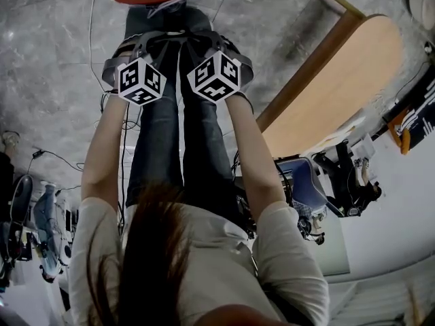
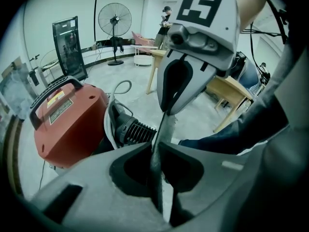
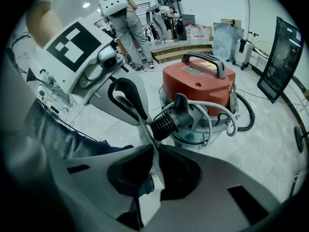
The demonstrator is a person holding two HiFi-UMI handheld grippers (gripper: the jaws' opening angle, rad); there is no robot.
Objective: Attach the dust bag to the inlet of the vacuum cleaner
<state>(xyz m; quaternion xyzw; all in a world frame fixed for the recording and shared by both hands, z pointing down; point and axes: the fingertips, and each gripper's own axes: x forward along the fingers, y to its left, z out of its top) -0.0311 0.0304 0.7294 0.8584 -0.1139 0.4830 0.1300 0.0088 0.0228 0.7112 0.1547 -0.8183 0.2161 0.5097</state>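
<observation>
I've got both pairs of jaws closed on the dust bag (image 2: 163, 129) — the left gripper (image 2: 157, 153) and the right gripper (image 3: 152, 151) each pinch one end of the thin pale sheet stretched between them — just before the red vacuum cleaner (image 3: 198, 81), near its black ribbed fitting (image 3: 166, 122).

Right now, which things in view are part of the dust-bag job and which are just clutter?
In the job:
- dust bag, pinched between left gripper and right gripper
- red vacuum cleaner
- its black ribbed inlet fitting

Lying about:
- floor fan
- wooden table
- black standing panel
</observation>
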